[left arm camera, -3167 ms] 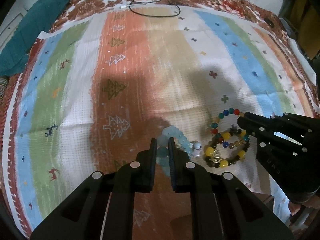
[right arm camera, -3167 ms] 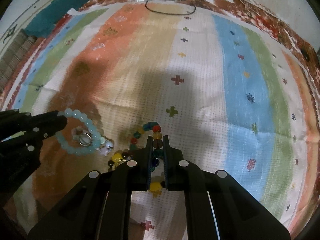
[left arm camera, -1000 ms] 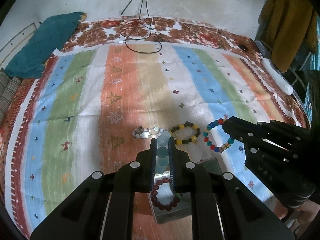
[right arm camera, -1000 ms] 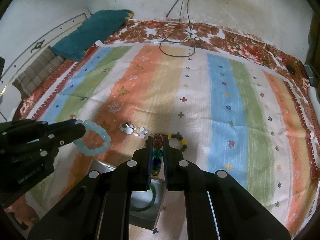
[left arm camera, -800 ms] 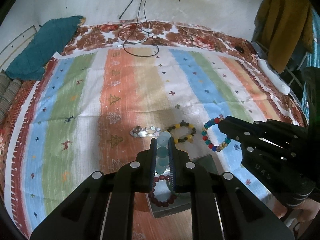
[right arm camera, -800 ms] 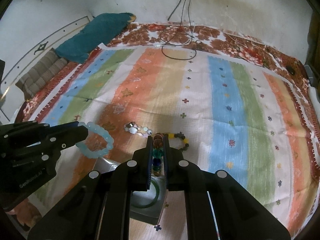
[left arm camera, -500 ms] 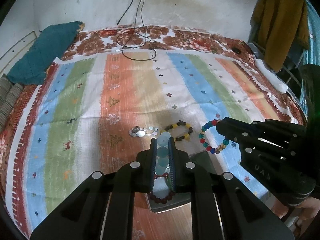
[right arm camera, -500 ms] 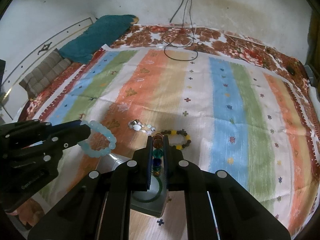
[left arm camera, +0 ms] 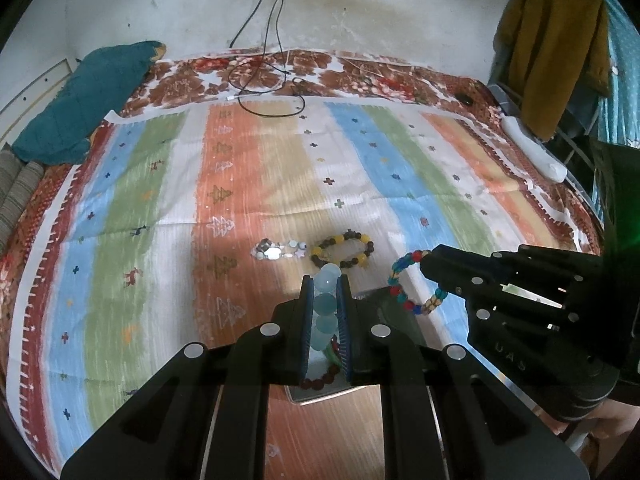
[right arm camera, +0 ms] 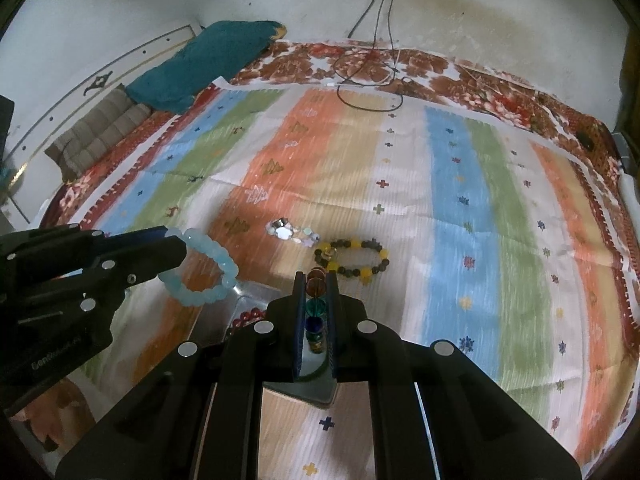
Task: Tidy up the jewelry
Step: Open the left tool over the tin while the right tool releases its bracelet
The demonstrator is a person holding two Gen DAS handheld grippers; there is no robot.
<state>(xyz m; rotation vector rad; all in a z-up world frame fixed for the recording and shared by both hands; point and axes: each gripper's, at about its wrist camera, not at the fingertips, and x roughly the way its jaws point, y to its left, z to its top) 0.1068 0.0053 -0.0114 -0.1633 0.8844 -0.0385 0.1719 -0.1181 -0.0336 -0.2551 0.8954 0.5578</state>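
Observation:
My left gripper (left arm camera: 325,280) is shut on a pale blue bead bracelet (left arm camera: 327,304), which also shows in the right wrist view (right arm camera: 208,276). My right gripper (right arm camera: 316,276) is shut on a multicoloured bead bracelet (right arm camera: 315,308), seen hanging in the left wrist view (left arm camera: 408,284). Both are held in the air above a metal tray (right arm camera: 256,292) that holds a dark red bead bracelet (left arm camera: 320,378) and a green bangle. A yellow and dark bead bracelet (left arm camera: 343,250) and a silvery shell bracelet (left arm camera: 278,250) lie on the striped cloth (left arm camera: 240,184) beyond the tray.
A teal pillow (left arm camera: 84,100) lies at the far left. Black cables (left arm camera: 268,92) run from the wall onto the cloth's far edge. Clothes hang on a rack (left arm camera: 556,48) at the right. A white object (left arm camera: 534,152) lies at the bed's right edge.
Both grippers have lifted their bracelets off the cloth and drawn back over the tray. The other two bracelets stay on the cloth.

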